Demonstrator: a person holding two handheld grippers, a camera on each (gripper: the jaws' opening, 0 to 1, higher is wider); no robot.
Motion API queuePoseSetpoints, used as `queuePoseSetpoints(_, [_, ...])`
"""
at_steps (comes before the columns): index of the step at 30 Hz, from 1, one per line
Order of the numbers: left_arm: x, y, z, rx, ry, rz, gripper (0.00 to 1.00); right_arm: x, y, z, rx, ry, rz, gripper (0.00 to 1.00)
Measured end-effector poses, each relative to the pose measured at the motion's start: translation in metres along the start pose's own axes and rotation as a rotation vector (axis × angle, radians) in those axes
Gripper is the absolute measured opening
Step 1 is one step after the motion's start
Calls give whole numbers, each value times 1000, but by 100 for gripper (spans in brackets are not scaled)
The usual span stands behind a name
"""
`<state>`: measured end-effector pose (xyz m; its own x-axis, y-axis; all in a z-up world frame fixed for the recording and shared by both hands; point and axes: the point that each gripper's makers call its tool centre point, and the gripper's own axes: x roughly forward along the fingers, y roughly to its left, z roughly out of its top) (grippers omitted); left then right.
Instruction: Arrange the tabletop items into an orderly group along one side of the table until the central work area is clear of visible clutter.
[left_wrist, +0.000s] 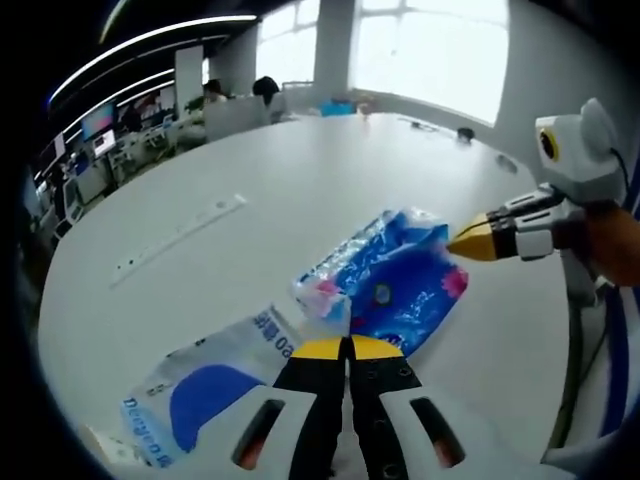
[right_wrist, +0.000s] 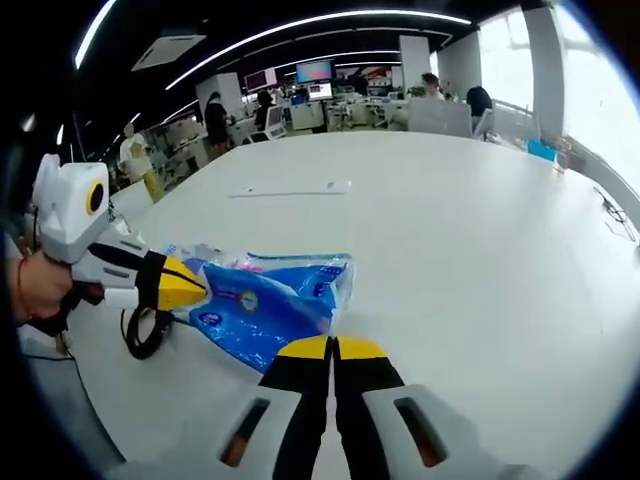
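Packets lie mid-desk (left_wrist: 300, 170): a blue tissue pack (left_wrist: 395, 275) beside a clear blue-printed bag (left_wrist: 200, 385), contents unclear. Left tongs (left_wrist: 348, 347) pressed together at the bag's edge; right tongs (right_wrist: 331, 347) together, touching the pack's edge.

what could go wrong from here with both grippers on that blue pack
1. Both grippers, left and right, look shut at opposite ends of the soft blue plastic pack; pulling apart could stretch or tear the film.
2. A second, clear and blue pack lies beside the left gripper, so a sideways drag may push it out of order.
3. A black cable lies looped near the table edge, close to the left gripper; a sweep that way could snag it.
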<state>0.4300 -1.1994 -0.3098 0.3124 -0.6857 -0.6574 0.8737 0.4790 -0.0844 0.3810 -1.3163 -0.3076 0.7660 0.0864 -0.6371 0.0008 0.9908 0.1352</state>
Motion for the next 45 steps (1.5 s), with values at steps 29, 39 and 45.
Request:
queuePoseSetpoints(29, [16, 8, -13, -23, 38, 32, 0, 19, -3, -12, 16, 33, 20, 0])
queuePoseSetpoints(39, [19, 10, -16, -26, 45, 39, 0, 24, -4, -15, 25, 42, 24, 0])
queuePoseSetpoints(45, [22, 11, -19, -21, 53, 41, 0, 26, -4, -17, 32, 47, 28, 0])
